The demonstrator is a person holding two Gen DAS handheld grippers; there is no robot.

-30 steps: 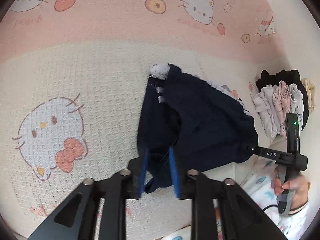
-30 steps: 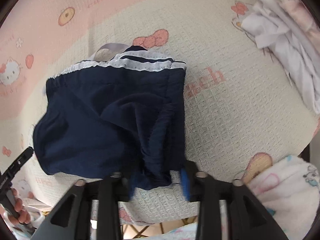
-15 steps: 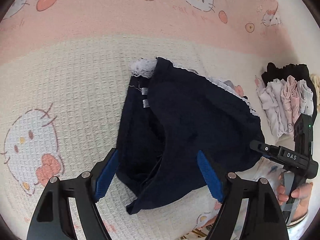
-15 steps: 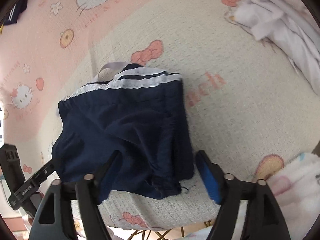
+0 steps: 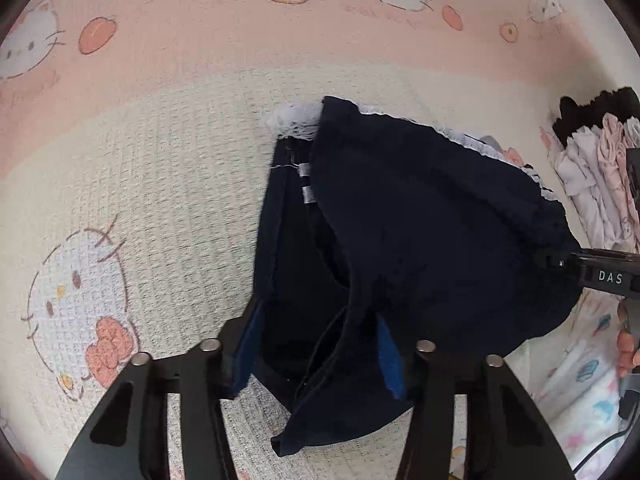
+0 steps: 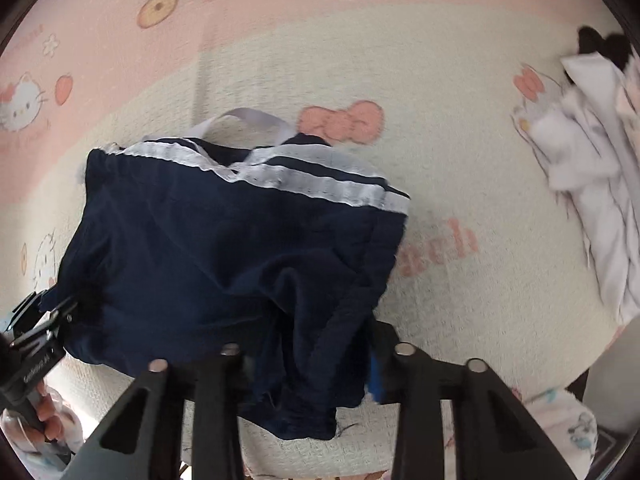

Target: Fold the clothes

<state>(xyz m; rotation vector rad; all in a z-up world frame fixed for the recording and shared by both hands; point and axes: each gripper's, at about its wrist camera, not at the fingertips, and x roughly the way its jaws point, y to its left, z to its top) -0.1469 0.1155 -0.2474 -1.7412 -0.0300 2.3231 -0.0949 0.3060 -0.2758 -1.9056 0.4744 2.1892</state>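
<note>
Both grippers' jaws are closing with navy cloth between them: the left gripper (image 5: 318, 354) straddles the near hem of the shorts (image 5: 420, 232) at 6 o'clock in its view, and the right gripper (image 6: 310, 364) takes a bunched edge at 6 o'clock in its own, though whether the pads press yet I cannot tell. Shorts lie crumpled mid-blanket (image 5: 160, 184), white waistband (image 6: 304, 178) toward 12 o'clock, with a pile of pale clothes (image 6: 592, 184) at 3 o'clock.
</note>
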